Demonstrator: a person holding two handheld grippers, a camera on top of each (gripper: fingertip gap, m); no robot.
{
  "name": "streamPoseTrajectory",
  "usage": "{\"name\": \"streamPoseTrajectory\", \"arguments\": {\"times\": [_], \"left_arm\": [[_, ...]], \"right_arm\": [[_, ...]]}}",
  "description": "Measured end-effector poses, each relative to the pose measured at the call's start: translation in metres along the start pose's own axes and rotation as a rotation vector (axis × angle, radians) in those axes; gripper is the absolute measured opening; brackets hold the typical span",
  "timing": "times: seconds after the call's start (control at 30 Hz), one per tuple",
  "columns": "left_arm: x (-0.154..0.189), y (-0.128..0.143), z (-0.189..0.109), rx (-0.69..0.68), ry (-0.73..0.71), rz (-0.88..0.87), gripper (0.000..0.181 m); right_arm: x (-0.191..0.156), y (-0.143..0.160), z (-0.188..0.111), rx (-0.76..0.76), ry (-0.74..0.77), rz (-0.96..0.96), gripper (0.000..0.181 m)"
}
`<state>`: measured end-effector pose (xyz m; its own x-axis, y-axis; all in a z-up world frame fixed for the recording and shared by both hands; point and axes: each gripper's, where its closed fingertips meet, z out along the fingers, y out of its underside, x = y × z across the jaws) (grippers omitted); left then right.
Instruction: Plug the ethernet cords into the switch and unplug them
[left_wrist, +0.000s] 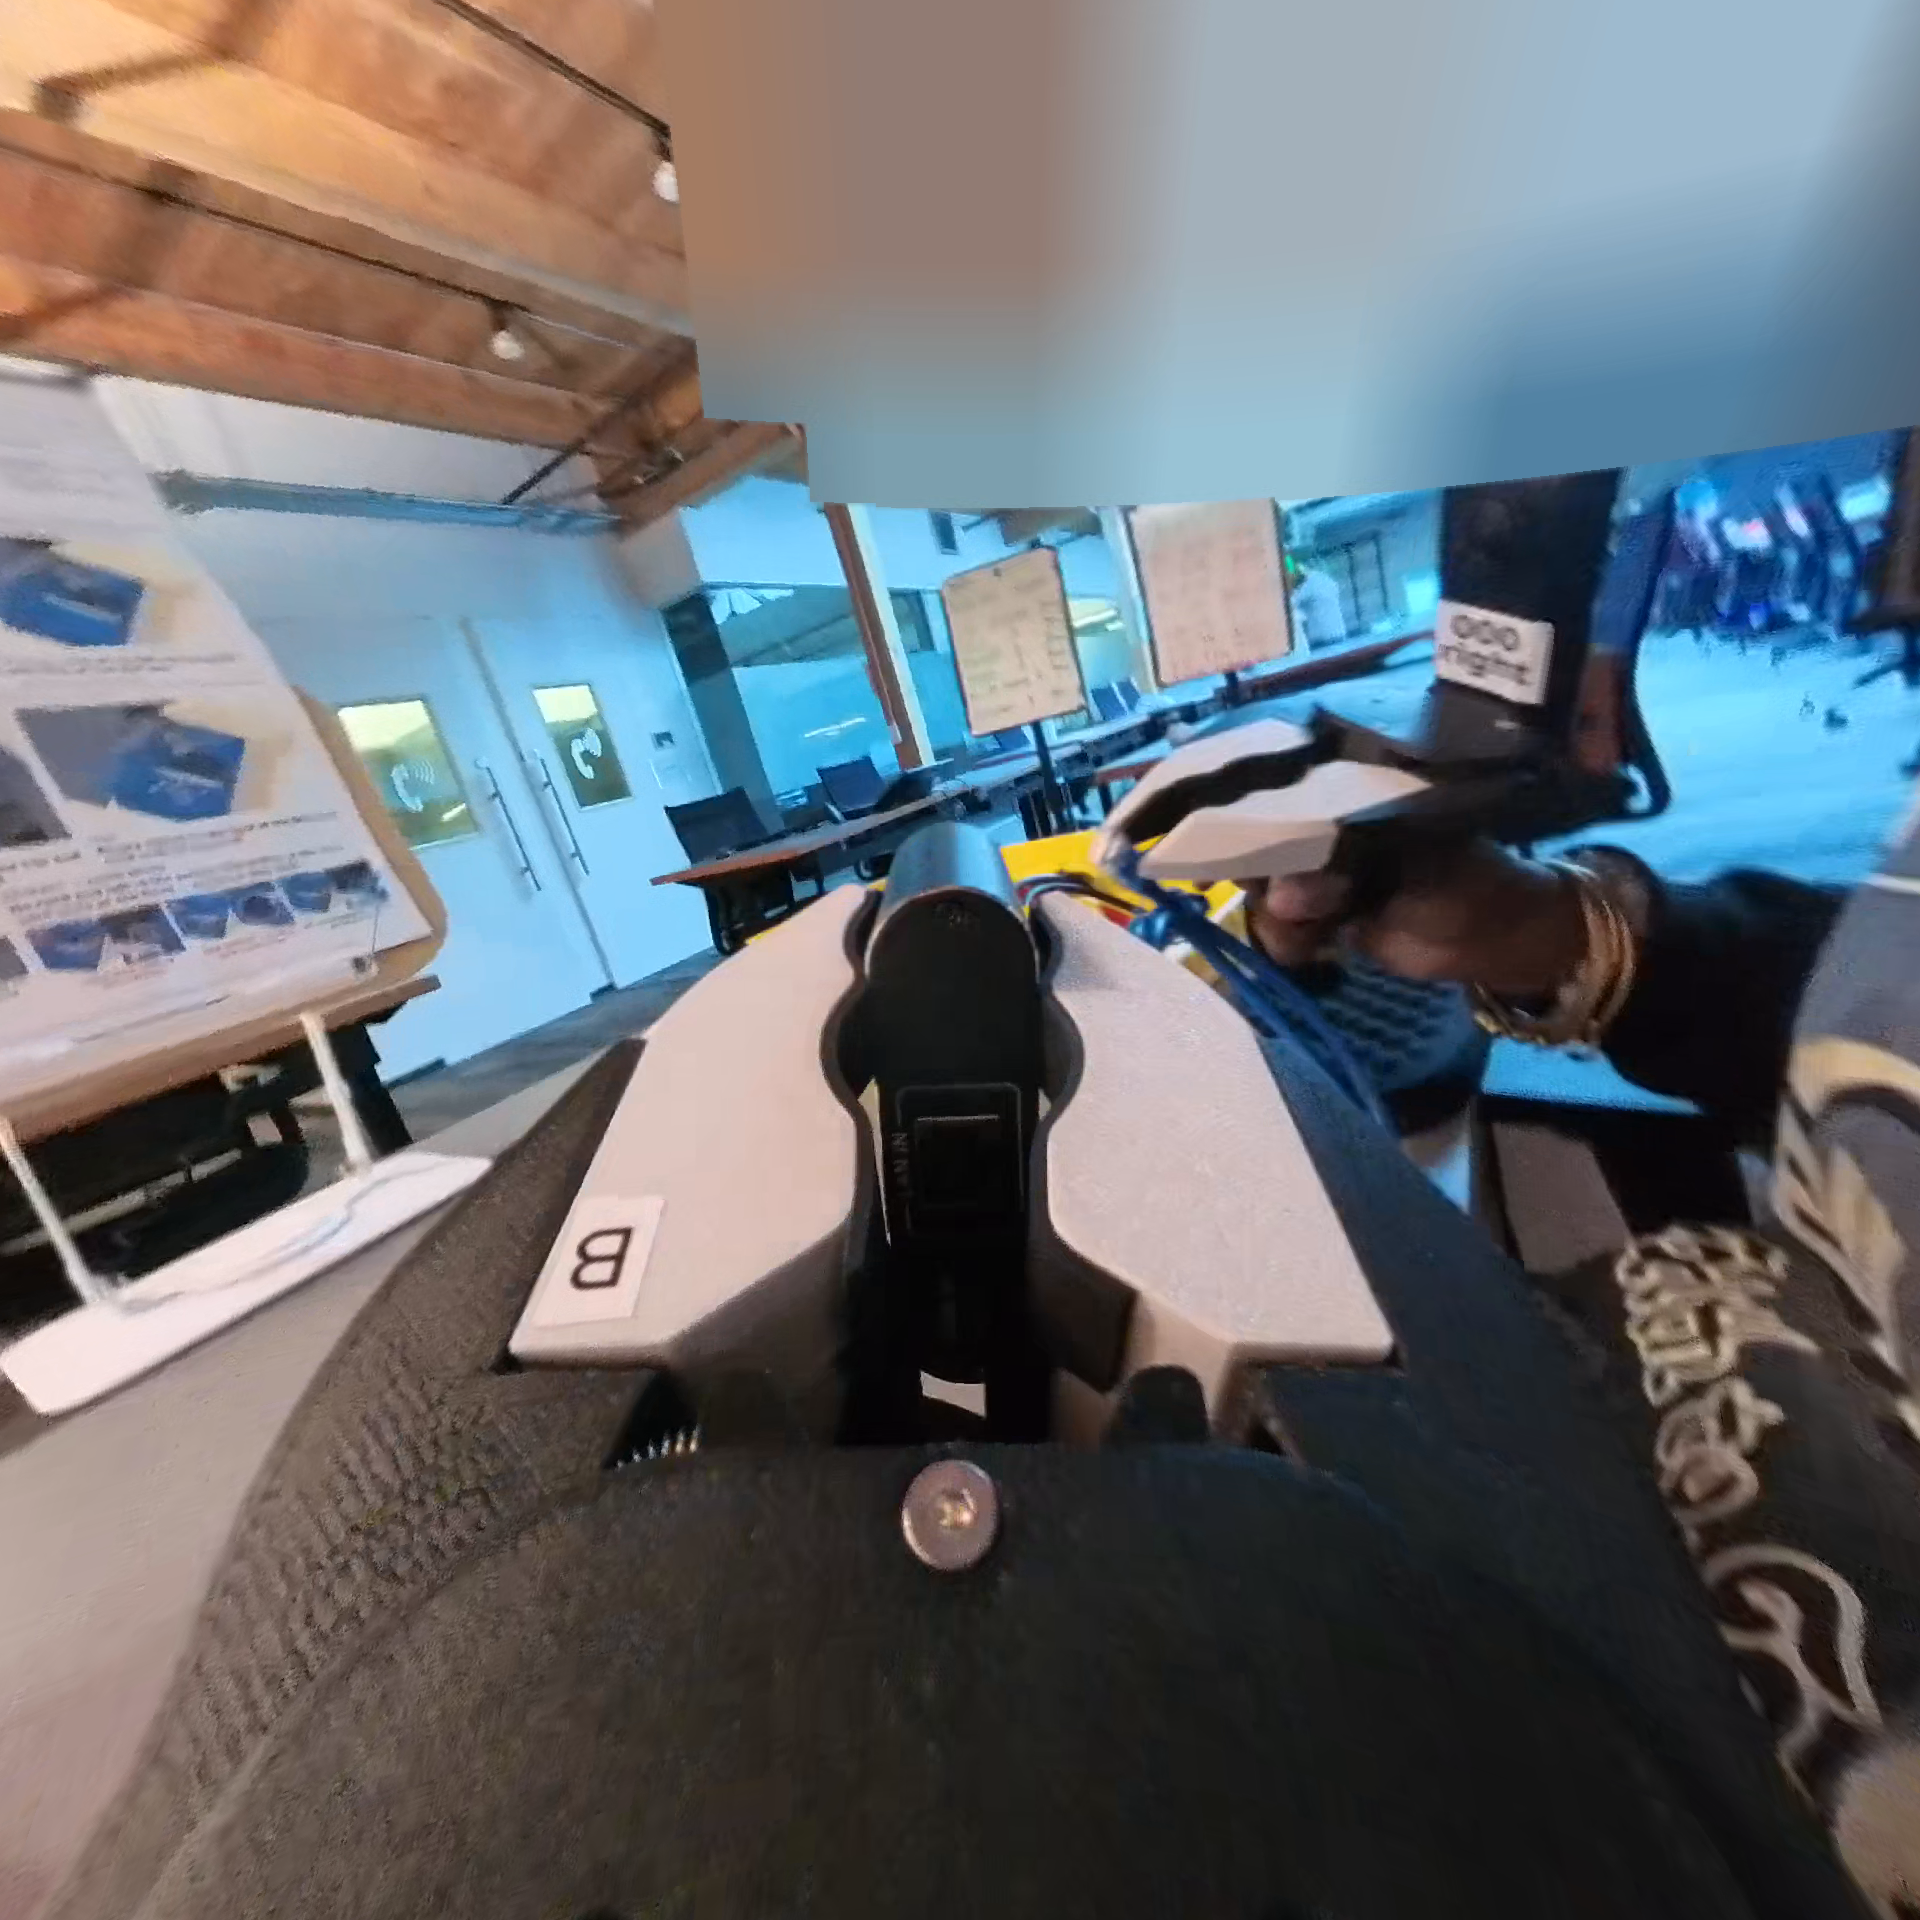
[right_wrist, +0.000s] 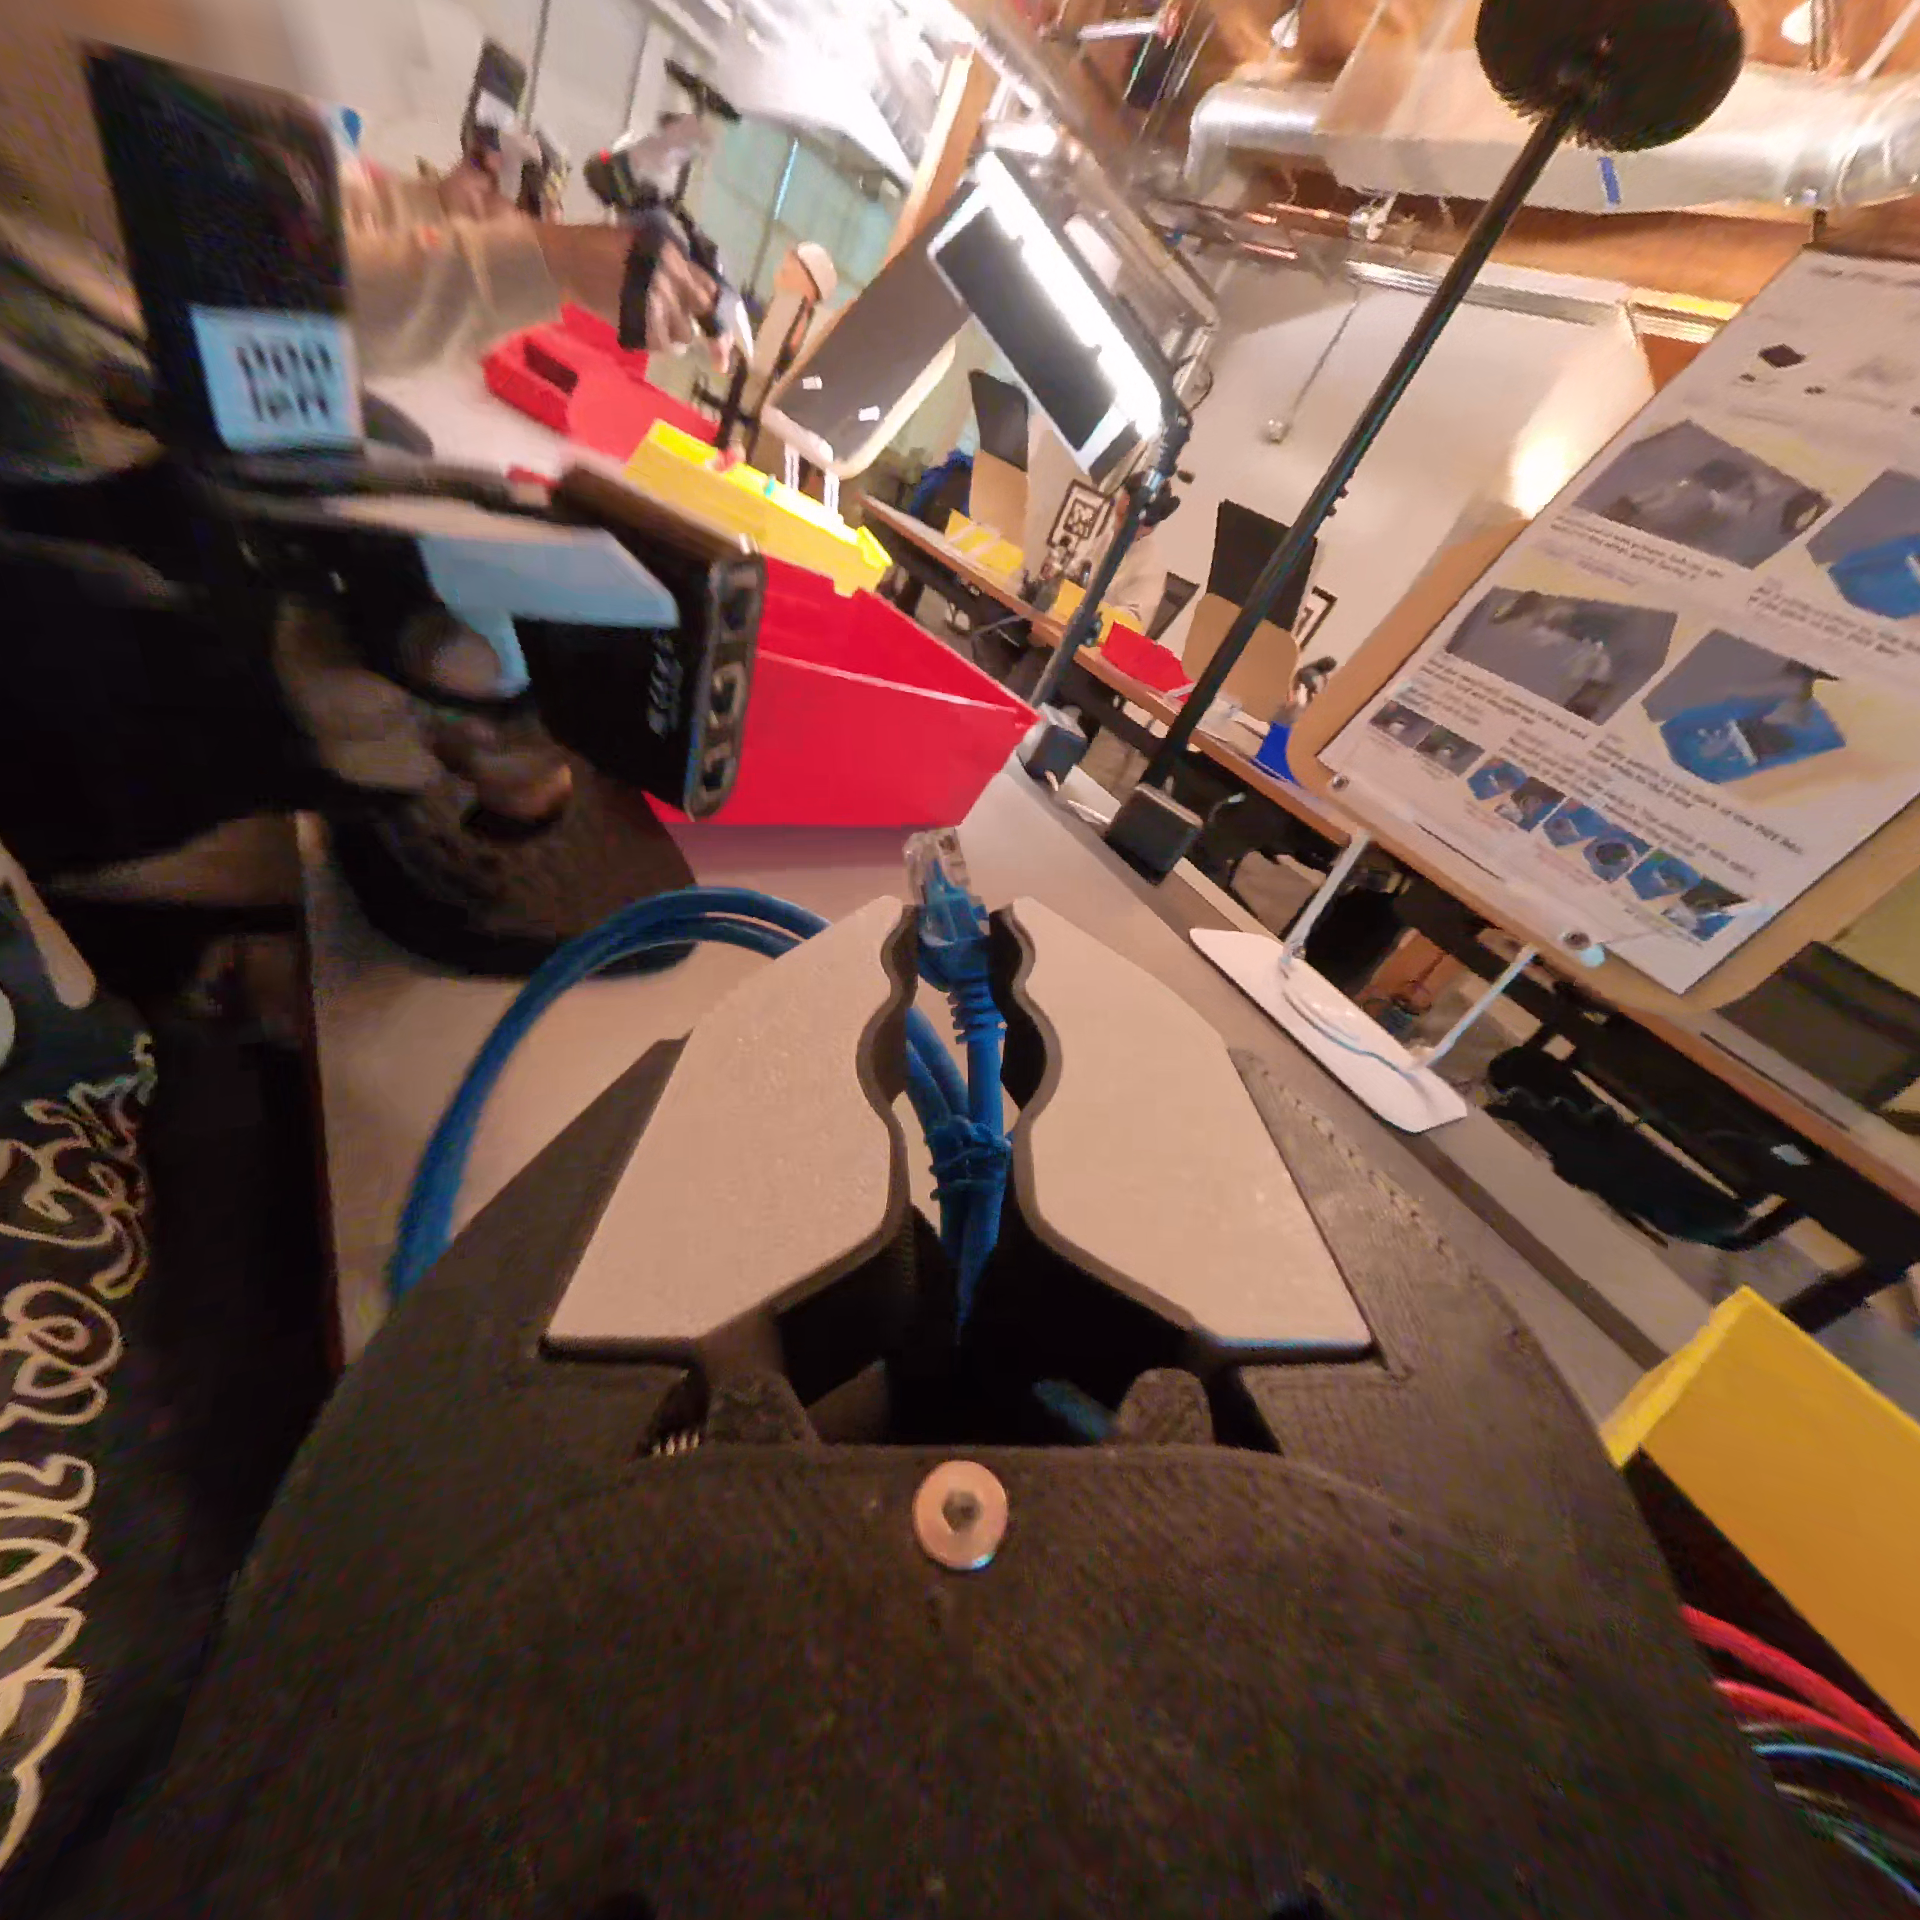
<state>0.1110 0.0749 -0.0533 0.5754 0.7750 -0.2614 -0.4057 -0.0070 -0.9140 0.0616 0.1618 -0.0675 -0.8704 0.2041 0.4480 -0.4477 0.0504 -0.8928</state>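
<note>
Between the left gripper's (left_wrist: 951, 925) jaws sits the black switch (left_wrist: 951, 1039), while the right gripper (right_wrist: 951, 920) pinches a blue ethernet cord (right_wrist: 961, 997), not yet plugged in.

Blue cord (right_wrist: 961, 997), black switch (left_wrist: 951, 1039), red bin (right_wrist: 862, 717), grey tongs (right_wrist: 951, 914).

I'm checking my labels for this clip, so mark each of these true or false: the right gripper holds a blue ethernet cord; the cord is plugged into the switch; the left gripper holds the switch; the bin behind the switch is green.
1. The right gripper holds a blue ethernet cord: true.
2. The cord is plugged into the switch: false, its clear plug is in the air, apart from the ports.
3. The left gripper holds the switch: true.
4. The bin behind the switch is green: false, it is red.
</note>
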Motion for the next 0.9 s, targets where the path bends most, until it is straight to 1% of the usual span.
{"name": "streamPoseTrajectory", "arguments": {"times": [0.07,0.13,0.27,0.33,0.4,0.43,0.5,0.57,0.7,0.9], "left_arm": [[-0.012,0.013,0.005,0.006,-0.045,-0.102,0.026],[-0.020,0.022,0.007,0.026,-0.075,-0.210,0.026],[-0.025,0.021,0.006,0.052,-0.068,-0.257,0.026],[-0.026,0.020,0.006,0.060,-0.060,-0.270,0.026],[-0.026,0.021,0.006,0.064,-0.056,-0.282,0.026],[-0.026,0.021,0.006,0.065,-0.054,-0.287,0.026],[-0.027,0.021,0.006,0.071,-0.051,-0.294,0.026],[-0.027,0.020,0.005,0.077,-0.047,-0.300,0.026],[-0.025,0.019,0.004,0.088,-0.032,-0.300,0.026],[-0.019,0.019,0.005,0.074,-0.012,-0.254,0.027]], "right_arm": [[0.012,-0.012,-0.008,0.038,0.018,0.023,0.013],[0.032,-0.031,-0.020,0.067,0.060,0.000,0.013],[0.099,-0.084,-0.056,0.135,0.233,-0.113,0.012],[0.133,-0.108,-0.076,0.134,0.338,-0.193,0.012],[0.165,-0.121,-0.094,0.085,0.455,-0.283,0.013],[0.178,-0.122,-0.102,0.053,0.510,-0.329,0.013],[0.196,-0.115,-0.117,0.008,0.598,-0.347,0.013],[0.210,-0.100,-0.126,-0.014,0.655,-0.325,0.013],[0.222,-0.058,-0.123,-0.130,0.586,-0.276,0.013],[0.229,-0.007,-0.120,-0.265,0.456,-0.116,0.013]]}}
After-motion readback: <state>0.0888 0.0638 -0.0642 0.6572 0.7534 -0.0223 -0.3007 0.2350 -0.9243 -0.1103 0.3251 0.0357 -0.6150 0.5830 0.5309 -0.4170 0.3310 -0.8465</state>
